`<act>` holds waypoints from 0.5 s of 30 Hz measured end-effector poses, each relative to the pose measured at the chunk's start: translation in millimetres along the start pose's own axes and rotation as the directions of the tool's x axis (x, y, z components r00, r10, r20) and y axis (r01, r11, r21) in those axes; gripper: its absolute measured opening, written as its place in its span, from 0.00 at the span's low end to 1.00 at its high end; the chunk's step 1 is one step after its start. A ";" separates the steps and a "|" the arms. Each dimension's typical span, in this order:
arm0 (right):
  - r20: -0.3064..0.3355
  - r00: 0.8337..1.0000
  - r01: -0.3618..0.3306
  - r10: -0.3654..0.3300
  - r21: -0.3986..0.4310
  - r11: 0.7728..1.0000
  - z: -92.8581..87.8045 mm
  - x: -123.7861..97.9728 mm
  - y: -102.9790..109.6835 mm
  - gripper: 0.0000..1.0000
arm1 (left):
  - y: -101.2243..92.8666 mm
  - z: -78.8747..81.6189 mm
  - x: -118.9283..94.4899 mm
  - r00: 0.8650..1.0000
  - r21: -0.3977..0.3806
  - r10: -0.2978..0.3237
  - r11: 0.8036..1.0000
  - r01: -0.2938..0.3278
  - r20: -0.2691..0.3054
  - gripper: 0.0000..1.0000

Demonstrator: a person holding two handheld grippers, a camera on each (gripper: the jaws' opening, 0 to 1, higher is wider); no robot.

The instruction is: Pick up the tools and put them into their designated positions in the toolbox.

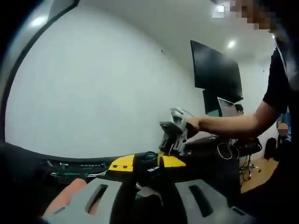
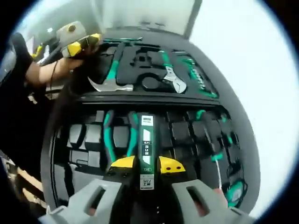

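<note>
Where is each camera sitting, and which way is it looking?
Left gripper view: rides on the left gripper, low by the toolbox's edge, looking across at a white wall and a dark screen; the person's arm holds the right gripper.
Right gripper view: rides on the right gripper, looking down into the open toolbox at the hammer, wrench and pliers; it grips a slim tool.
Shared: the toolbox, and each sees the other gripper.

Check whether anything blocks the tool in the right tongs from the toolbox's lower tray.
Nothing visible does. The tool in the right tongs hangs over the tray, with green-handled pliers lying beside it, not under it.
</note>
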State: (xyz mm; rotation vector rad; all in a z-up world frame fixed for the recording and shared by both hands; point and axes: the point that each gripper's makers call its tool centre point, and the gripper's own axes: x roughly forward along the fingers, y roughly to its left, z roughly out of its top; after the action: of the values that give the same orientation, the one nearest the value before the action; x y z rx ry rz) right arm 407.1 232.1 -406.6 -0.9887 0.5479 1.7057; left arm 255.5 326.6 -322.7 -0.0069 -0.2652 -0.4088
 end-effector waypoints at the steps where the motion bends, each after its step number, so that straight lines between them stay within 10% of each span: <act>1: -0.001 1.000 -0.015 0.015 -0.007 1.000 0.8 0.3 -1.0 0.15 | 0.0 -1.0 0.2 1.000 0.004 0.001 1.000 -0.001 -0.004 0.21; 15: -0.013 1.000 0.016 -0.017 -0.023 1.000 2.8 0.8 -27.5 0.15 | -0.1 -5.9 0.0 0.999 0.025 0.014 1.000 -0.013 -0.028 0.21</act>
State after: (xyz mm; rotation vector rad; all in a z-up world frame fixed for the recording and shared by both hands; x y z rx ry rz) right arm 431.6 244.4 -402.8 -1.0187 0.5286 1.6951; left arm 256.9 326.2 -328.4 0.0213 -0.2418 -0.3916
